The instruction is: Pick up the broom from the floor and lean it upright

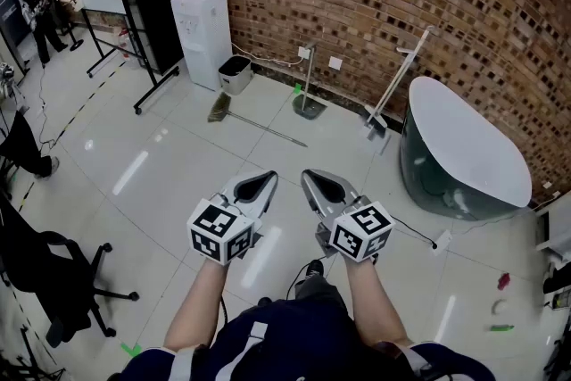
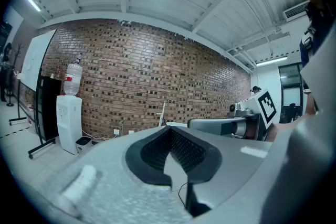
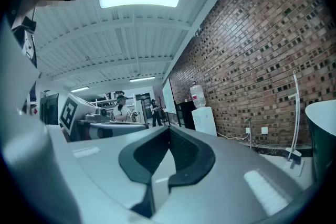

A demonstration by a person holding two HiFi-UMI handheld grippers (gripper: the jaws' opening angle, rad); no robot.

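The broom (image 1: pixel 259 128) lies flat on the pale tiled floor in the head view, its bristle head (image 1: pixel 219 108) pointing toward the brick wall and its thin handle running right. Both grippers are held side by side well short of it, above the floor, and hold nothing. My left gripper (image 1: pixel 265 183) is shut, its jaws meeting at the tip, as the left gripper view (image 2: pixel 169 131) also shows. My right gripper (image 1: pixel 312 183) is shut too, with its pads together in the right gripper view (image 3: pixel 169 131). I cannot make out the broom in either gripper view.
A water dispenser (image 1: pixel 201 31) and small bin (image 1: pixel 235 74) stand against the brick wall. An upright long-handled dustpan (image 1: pixel 308 103) and a leaning white tool (image 1: pixel 397 85) are beyond the broom. A white-topped tub (image 1: pixel 464 147) sits right, an office chair (image 1: pixel 53 272) left.
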